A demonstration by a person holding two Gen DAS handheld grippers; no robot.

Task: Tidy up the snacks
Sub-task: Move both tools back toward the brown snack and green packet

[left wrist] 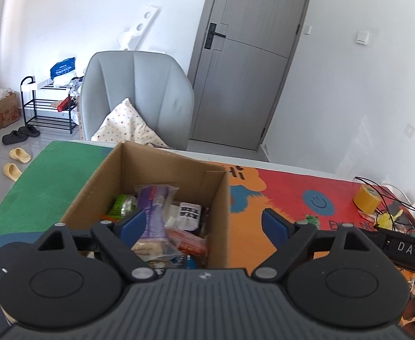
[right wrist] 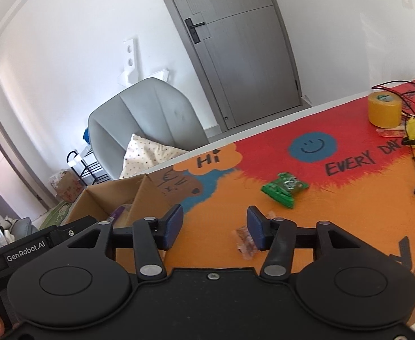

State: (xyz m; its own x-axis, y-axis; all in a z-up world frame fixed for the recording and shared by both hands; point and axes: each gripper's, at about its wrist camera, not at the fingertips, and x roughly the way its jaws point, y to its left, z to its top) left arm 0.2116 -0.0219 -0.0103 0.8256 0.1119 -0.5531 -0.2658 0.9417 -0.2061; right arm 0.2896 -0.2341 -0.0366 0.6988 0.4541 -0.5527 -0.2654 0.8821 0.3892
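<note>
An open cardboard box (left wrist: 139,170) stands on the colourful mat and holds several snack packets, with a purple one (left wrist: 155,206) on top. My left gripper (left wrist: 204,223) hovers over the box's near right corner, jaws wide open and nothing between them. In the right wrist view the box (right wrist: 128,195) lies to the left. My right gripper (right wrist: 214,226) is open over the orange part of the mat and holds nothing. A small clear-wrapped snack (right wrist: 245,240) lies just beside its right finger (right wrist: 257,229). Farther off lies a green packet (right wrist: 284,188).
A yellow tape roll (right wrist: 384,109) and tangled black and red wires (right wrist: 414,153) crowd the table's far right corner. A grey armchair (left wrist: 136,96) with a patterned cushion stands behind the table, in front of a grey door (left wrist: 247,56).
</note>
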